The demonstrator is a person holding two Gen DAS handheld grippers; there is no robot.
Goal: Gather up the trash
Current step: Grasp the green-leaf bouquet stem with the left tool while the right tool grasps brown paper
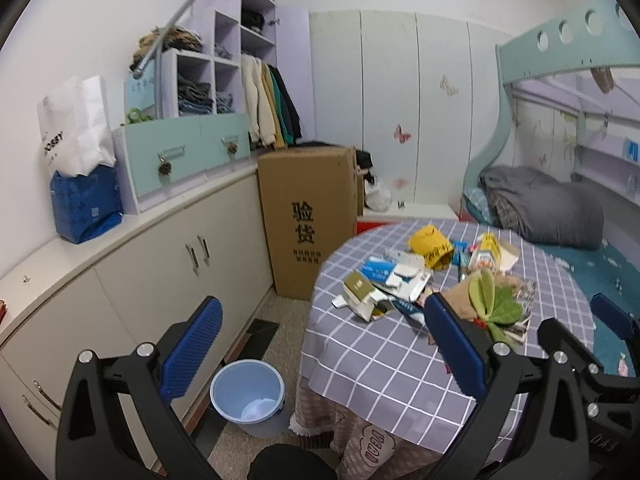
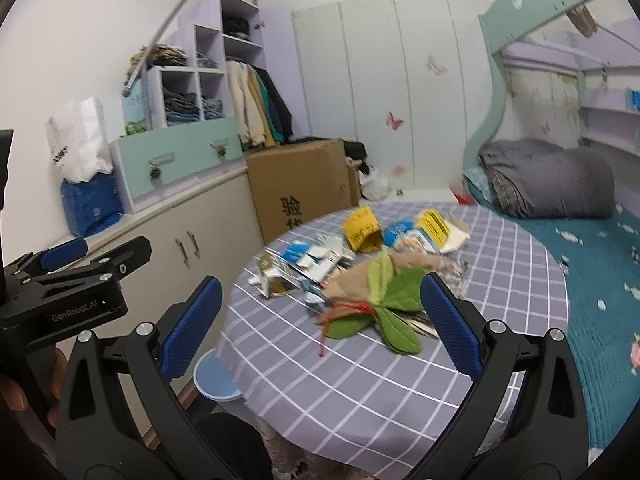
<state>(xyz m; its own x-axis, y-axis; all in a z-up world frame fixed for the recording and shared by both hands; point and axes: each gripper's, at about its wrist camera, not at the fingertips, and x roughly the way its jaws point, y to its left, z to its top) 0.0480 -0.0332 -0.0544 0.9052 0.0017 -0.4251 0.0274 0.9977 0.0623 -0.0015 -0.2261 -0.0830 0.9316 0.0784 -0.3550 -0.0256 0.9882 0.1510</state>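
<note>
A heap of trash lies on a round table with a purple checked cloth (image 1: 380,364): a crumpled yellow wrapper (image 1: 430,246), white and blue cartons (image 1: 394,276), and a brown paper bunch with green leaves (image 1: 496,304). My left gripper (image 1: 323,300) is open and empty, held short of the table's left edge. Below it on the floor stands a light blue bin (image 1: 248,396). In the right wrist view my right gripper (image 2: 321,281) is open and empty, with the leaves (image 2: 384,304) just beyond its fingers. The yellow wrapper (image 2: 362,232) lies farther back. The bin (image 2: 216,376) is half hidden by the table.
A tall cardboard box (image 1: 308,216) stands behind the table. Low cabinets (image 1: 160,280) run along the left wall, with a blue bag (image 1: 86,208) on top. A bunk bed with a grey blanket (image 1: 544,208) fills the right side. A hand (image 2: 24,392) holds the left gripper's handle.
</note>
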